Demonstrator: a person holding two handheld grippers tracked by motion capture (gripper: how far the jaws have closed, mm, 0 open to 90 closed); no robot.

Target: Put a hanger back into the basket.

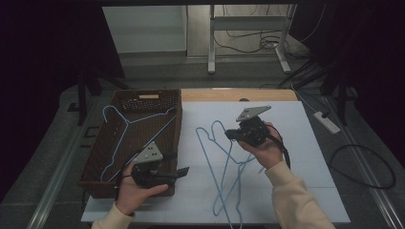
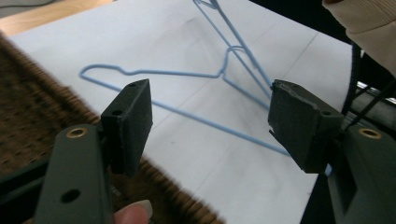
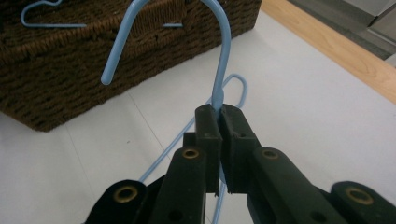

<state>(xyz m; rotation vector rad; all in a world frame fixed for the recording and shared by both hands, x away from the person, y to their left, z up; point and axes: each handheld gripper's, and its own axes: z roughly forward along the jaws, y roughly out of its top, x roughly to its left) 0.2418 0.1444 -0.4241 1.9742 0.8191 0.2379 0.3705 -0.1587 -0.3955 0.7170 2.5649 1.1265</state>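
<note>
My right gripper (image 1: pixel 229 135) (image 3: pixel 219 116) is shut on the neck of a blue wire hanger (image 1: pixel 218 127) (image 3: pixel 220 51), just below its hook, and holds it a little above the white table top (image 1: pixel 286 143). A second blue hanger (image 1: pixel 224 186) (image 2: pixel 154 73) lies flat on the table under it. My left gripper (image 1: pixel 183 171) (image 2: pixel 210 122) is open with nothing between its pads. It hovers by the front right corner of a brown wicker basket (image 1: pixel 177 125) (image 3: pixel 93 84) and points toward the hangers. A third blue hanger (image 1: pixel 125 128) lies inside the basket.
A strip of bare wood (image 1: pixel 239 94) runs along the table's far edge. Beyond it stand a metal frame's legs (image 1: pixel 211 43) and loose cables (image 1: pixel 258 43). A power strip (image 1: pixel 326 121) and a cable loop (image 1: pixel 363 167) lie on the floor to the right.
</note>
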